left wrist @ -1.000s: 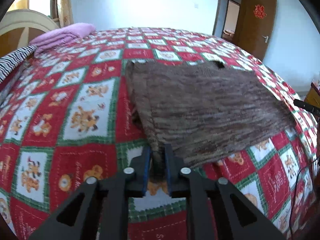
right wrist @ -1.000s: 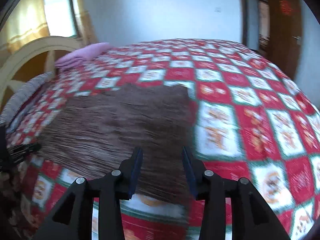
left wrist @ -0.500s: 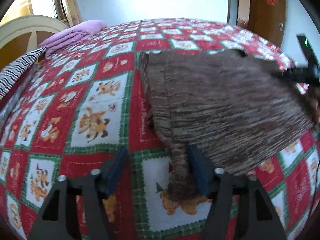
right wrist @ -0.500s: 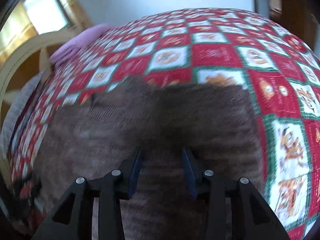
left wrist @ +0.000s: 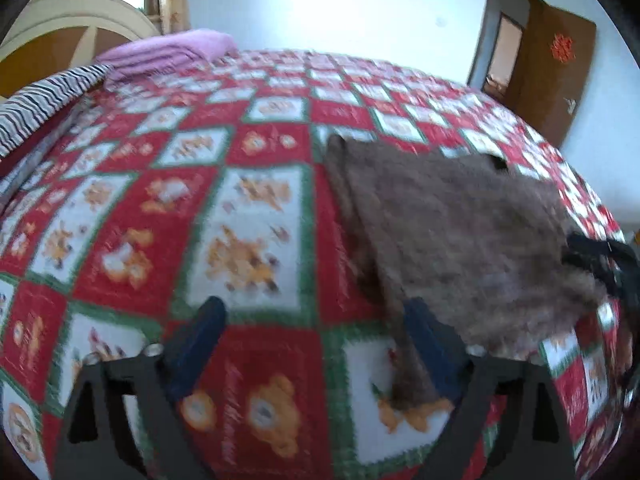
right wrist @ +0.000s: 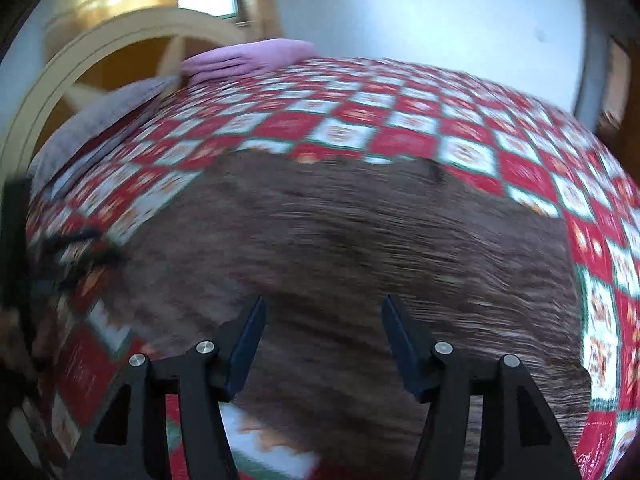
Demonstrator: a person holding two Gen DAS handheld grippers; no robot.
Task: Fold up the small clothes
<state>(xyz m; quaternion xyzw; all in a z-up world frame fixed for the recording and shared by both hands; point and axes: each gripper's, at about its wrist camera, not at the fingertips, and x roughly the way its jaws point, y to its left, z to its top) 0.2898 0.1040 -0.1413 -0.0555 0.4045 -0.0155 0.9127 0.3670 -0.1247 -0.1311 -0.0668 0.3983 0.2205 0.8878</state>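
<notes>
A brown knit garment lies flat on the red, white and green quilt. My left gripper hangs just off the garment's near left corner, jaws opening wide. A narrow strip of the garment lies along the inside of the right finger, and no pad presses on it. In the right wrist view the garment fills the middle. My right gripper hovers over its near part, jaws opening, with only the cloth's surface below them. The right gripper also shows as a dark blur at the garment's right edge.
A folded pink blanket and a striped pillow lie at the head of the bed by the cream headboard. A brown door stands at the far right. The quilt spreads beyond the garment.
The left gripper let go of the garment's corner, opened wide and shifted left. The right gripper swept leftward over the garment and its jaws spread wider.
</notes>
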